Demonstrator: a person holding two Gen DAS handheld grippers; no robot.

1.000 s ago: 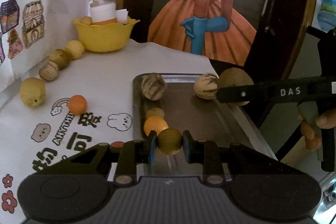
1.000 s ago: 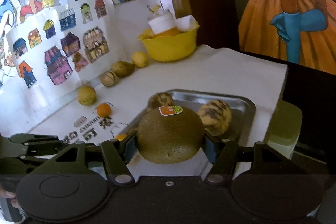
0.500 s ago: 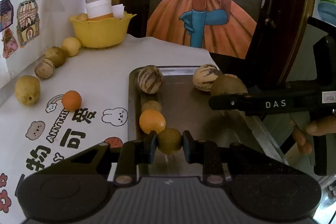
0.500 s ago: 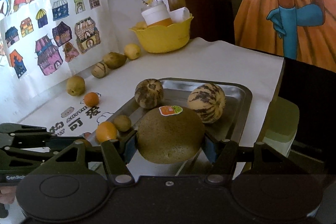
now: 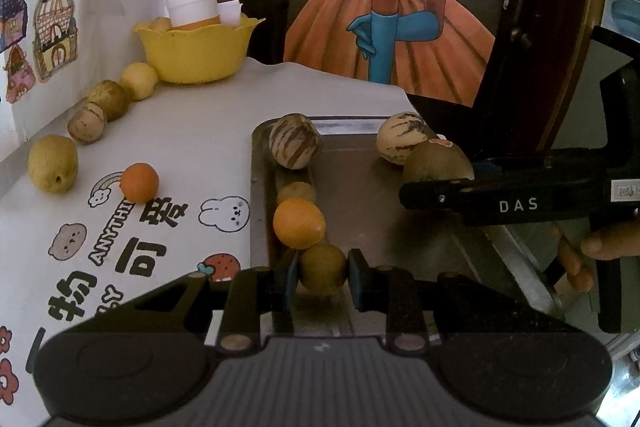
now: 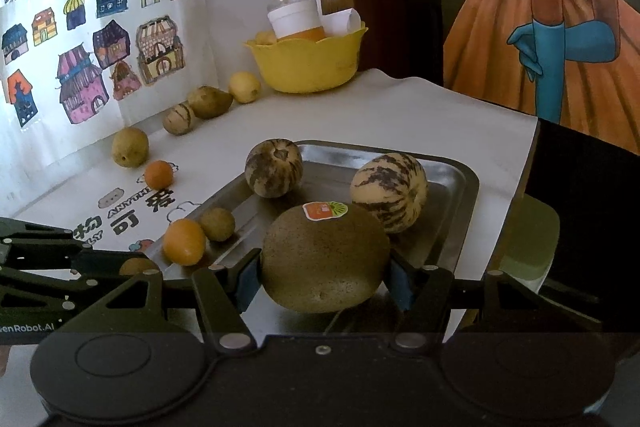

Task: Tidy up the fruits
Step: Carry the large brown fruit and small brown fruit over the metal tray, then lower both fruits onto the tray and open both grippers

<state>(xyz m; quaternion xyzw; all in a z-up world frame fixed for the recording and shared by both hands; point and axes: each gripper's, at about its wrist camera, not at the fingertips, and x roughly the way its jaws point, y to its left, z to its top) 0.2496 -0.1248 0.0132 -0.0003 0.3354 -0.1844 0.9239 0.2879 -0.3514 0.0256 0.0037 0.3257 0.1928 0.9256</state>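
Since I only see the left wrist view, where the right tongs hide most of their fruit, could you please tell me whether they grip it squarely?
Observer: Yes, the right tongs clamp the large brown fruit on both sides.
Operator: Thank you. Does anything mark its top?
Observer: An orange and green sticker sits there.
Operator: Good; my left tongs hold the small green fruit.

The room is dim – soft light shines on the metal tray [image 6: 460,183], and picture edges bend round and dark.
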